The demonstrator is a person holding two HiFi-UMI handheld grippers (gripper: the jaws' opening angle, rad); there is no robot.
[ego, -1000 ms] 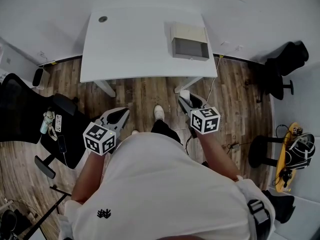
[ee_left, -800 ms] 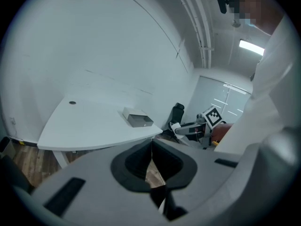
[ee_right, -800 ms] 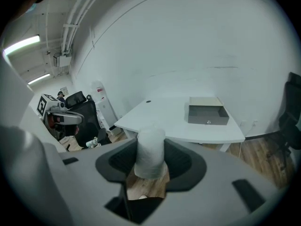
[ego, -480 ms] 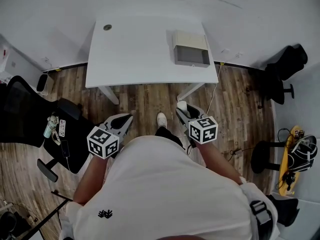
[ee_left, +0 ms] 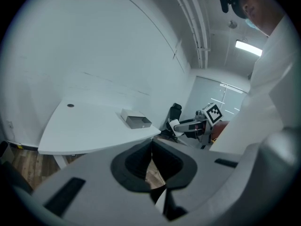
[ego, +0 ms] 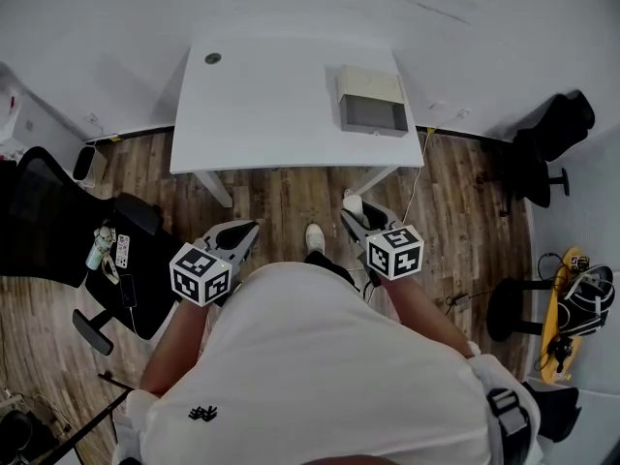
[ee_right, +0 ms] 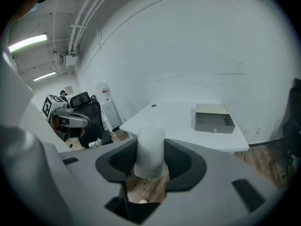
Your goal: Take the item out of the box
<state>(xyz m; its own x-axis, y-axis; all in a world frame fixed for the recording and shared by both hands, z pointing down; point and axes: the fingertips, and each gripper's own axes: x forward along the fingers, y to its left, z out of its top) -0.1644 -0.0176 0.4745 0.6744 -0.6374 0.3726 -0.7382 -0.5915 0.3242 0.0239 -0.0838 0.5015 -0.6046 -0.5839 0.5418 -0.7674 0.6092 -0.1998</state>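
Note:
A beige and grey box (ego: 371, 100) with an open front stands on the white table (ego: 271, 105), near its right end; the same box (ee_right: 214, 118) shows in the right gripper view. I stand back from the table over the wooden floor. My right gripper (ego: 355, 216) is shut on a white cylindrical roll (ee_right: 150, 152), which stands upright between its pads. My left gripper (ego: 242, 237) is held low at my left side. Its jaws meet with nothing between them (ee_left: 151, 150). Both grippers are well short of the table's edge.
A black office chair (ego: 48, 221) with small items on its seat stands at the left. Another black chair (ego: 552, 134) and a round stool (ego: 513, 303) are at the right. A cable runs down from the table's right corner. The table has a round cable hole (ego: 212, 58).
The head view has shifted a little, so the table sits lower in the picture. Both grippers stay near my body, and the right one keeps its hold of the white roll.

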